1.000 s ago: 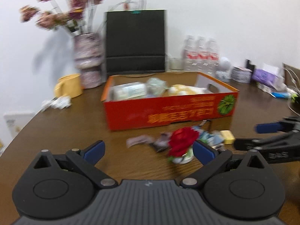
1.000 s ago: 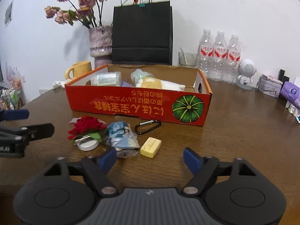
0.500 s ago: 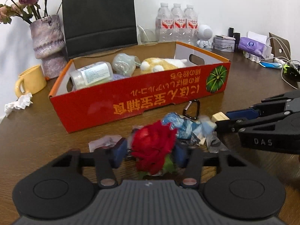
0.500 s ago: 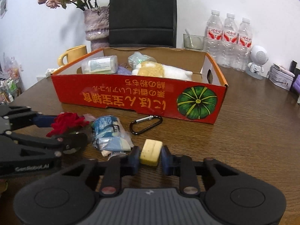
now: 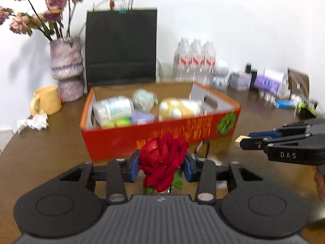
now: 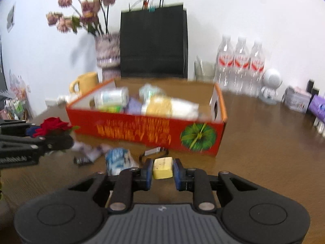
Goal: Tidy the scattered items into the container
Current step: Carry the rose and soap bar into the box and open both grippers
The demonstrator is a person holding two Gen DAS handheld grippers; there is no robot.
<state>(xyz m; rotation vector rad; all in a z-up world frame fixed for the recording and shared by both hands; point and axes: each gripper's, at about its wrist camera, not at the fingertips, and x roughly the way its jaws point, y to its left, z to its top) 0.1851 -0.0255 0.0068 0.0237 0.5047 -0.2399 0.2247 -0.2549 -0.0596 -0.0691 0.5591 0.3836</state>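
**Both claws loaded, the box is next**

I lift both items clear of the near wall of the orange box (image 5: 113, 148) before I move them far, then release them only above a free place inside, slowly. On the left, my left gripper (image 5: 161, 165) is closed around the red rose (image 5: 162, 160); the pads press its petals. On the right, my right gripper (image 6: 162, 167) is narrow and pinches the yellow block (image 6: 162, 167). The blue packet (image 6: 118, 160) and carabiner (image 6: 154, 152) lie on the table (image 6: 264, 152), near the box.
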